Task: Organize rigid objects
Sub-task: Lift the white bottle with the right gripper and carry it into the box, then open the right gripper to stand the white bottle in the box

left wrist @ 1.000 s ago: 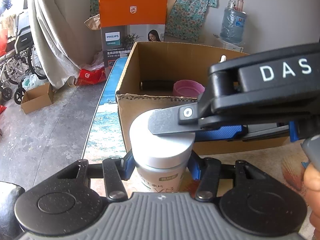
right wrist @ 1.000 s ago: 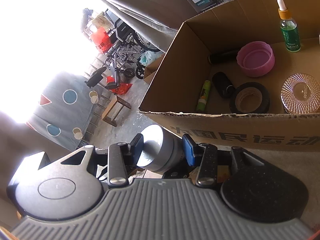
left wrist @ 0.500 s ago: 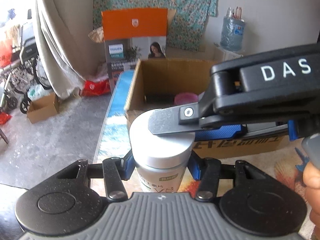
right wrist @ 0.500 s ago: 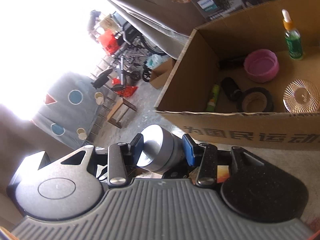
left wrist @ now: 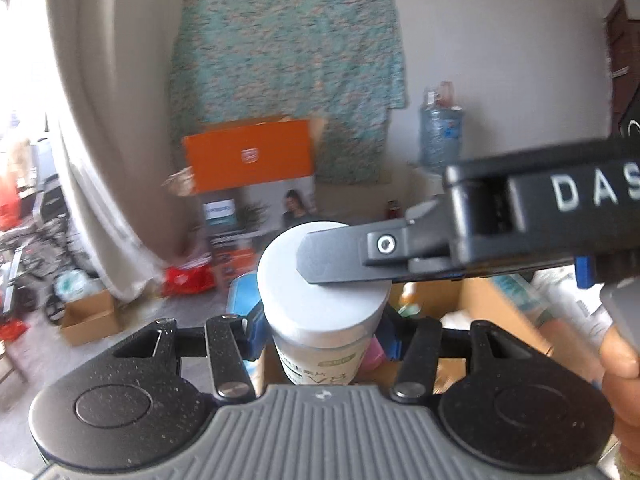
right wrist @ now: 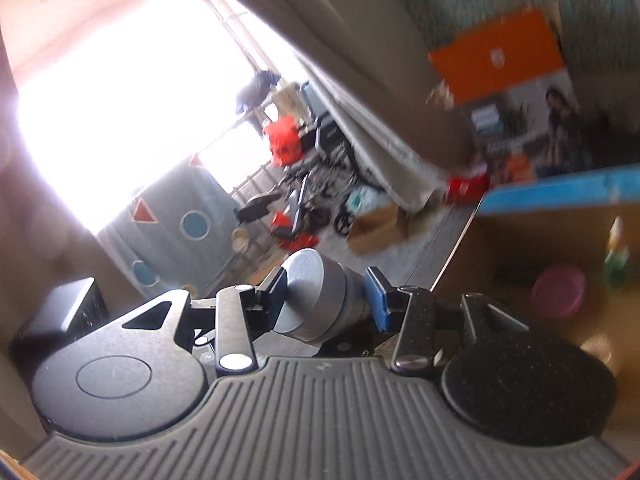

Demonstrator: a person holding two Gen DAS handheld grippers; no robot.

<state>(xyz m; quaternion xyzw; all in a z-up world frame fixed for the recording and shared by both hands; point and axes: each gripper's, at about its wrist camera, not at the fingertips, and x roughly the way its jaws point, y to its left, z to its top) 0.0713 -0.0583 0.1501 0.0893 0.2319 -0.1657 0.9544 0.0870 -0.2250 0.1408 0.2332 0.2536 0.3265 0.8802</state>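
Note:
A white jar (left wrist: 320, 360) with a green-printed label and a silvery lid (left wrist: 280, 280) sits upright between the blue pads of my left gripper (left wrist: 324, 332), which is shut on its body. My right gripper reaches in from the right in the left wrist view, one finger (left wrist: 340, 256) lying across the lid's top. In the right wrist view the same lid (right wrist: 316, 292) is clamped sideways between the pads of my right gripper (right wrist: 328, 300). Jar and both grippers hang in the air above the near edge of the open cardboard box (right wrist: 520, 248).
Blurred in the box are a pink round cap (right wrist: 558, 292) and a green dropper bottle (right wrist: 616, 256). An orange appliance carton (left wrist: 248, 156), a water jug (left wrist: 440, 136) and a beige curtain (left wrist: 100, 160) stand behind. A hand (left wrist: 620, 360) shows at the right edge.
Both grippers have risen together with the jar, and the views have tilted up. The cardboard box has dropped towards the bottom of both pictures. The grips are unchanged.

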